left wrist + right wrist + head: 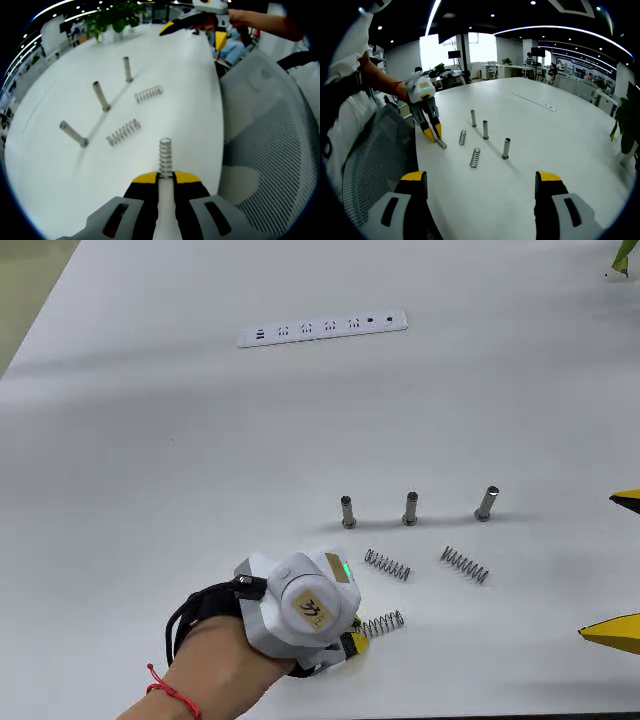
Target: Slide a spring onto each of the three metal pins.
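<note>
Three upright metal pins (347, 512) (410, 508) (486, 503) stand in a row on the white table (150, 490). My left gripper (355, 640) is shut on the end of one spring (383, 623), which lies just in front of the row; the left gripper view has that spring (164, 155) sticking out from the closed yellow jaws. Two loose springs (387, 564) (465, 564) lie flat between it and the pins. My right gripper (620, 566) hovers open at the table's right edge, nothing between its fingers (415, 176).
A white power strip (322, 328) lies far back on the table. A leafy plant (625, 255) pokes in at the top right corner. A mesh office chair (270, 150) stands by the near table edge.
</note>
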`<move>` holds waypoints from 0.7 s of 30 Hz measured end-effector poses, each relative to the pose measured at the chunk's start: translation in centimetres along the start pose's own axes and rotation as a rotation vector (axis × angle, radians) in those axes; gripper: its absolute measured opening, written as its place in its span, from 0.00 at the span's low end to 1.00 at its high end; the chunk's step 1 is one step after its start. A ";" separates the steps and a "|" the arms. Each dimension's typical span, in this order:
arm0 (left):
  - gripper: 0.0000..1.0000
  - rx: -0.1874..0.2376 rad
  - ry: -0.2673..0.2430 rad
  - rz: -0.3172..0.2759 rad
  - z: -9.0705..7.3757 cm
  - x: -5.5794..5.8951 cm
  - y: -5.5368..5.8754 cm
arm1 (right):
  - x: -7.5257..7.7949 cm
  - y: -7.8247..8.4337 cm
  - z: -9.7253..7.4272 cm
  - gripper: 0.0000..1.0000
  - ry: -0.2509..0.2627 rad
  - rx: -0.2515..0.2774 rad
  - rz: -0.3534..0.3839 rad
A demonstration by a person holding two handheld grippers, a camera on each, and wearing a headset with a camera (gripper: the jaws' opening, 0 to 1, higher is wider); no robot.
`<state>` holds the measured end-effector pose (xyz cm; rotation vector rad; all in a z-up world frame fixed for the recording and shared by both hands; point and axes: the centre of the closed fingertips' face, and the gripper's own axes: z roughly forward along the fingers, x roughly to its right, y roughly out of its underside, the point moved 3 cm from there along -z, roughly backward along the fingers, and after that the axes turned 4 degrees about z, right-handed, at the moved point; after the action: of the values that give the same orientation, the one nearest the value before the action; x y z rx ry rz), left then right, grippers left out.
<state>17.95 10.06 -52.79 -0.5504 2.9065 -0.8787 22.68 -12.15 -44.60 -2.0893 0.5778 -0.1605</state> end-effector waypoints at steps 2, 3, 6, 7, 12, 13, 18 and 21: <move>0.10 0.005 0.004 -0.003 -0.1 0.1 0.0 | 0.0 0.0 0.0 0.89 0.000 -0.001 -0.001; 0.10 0.010 0.006 -0.007 -0.1 0.1 -0.1 | 0.0 0.0 0.0 0.89 0.001 -0.002 0.001; 0.10 0.017 0.008 -0.014 -0.3 0.1 -0.1 | -0.1 0.0 0.0 0.89 0.001 -0.005 -0.002; 0.10 0.020 0.009 -0.014 -0.4 0.2 -0.1 | -0.1 0.0 0.0 0.89 0.000 -0.003 0.000; 0.10 0.047 0.013 -0.033 -0.8 0.3 -0.3 | -0.1 -0.1 0.0 0.89 0.001 -0.002 -0.001; 0.10 0.055 0.014 -0.038 -0.9 0.3 -0.4 | -0.1 -0.2 0.0 0.89 0.001 0.000 -0.002; 0.10 0.100 0.011 -0.063 -1.7 0.4 -0.9 | -0.1 -0.5 -0.1 0.89 0.001 -0.001 -0.007; 0.10 0.135 0.006 -0.082 -2.4 0.4 -1.3 | -0.3 -1.0 -0.2 0.89 -0.002 0.003 -0.012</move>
<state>17.62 10.12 -50.08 -0.6603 2.8201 -1.0785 22.69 -11.68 -43.62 -2.0904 0.5631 -0.1659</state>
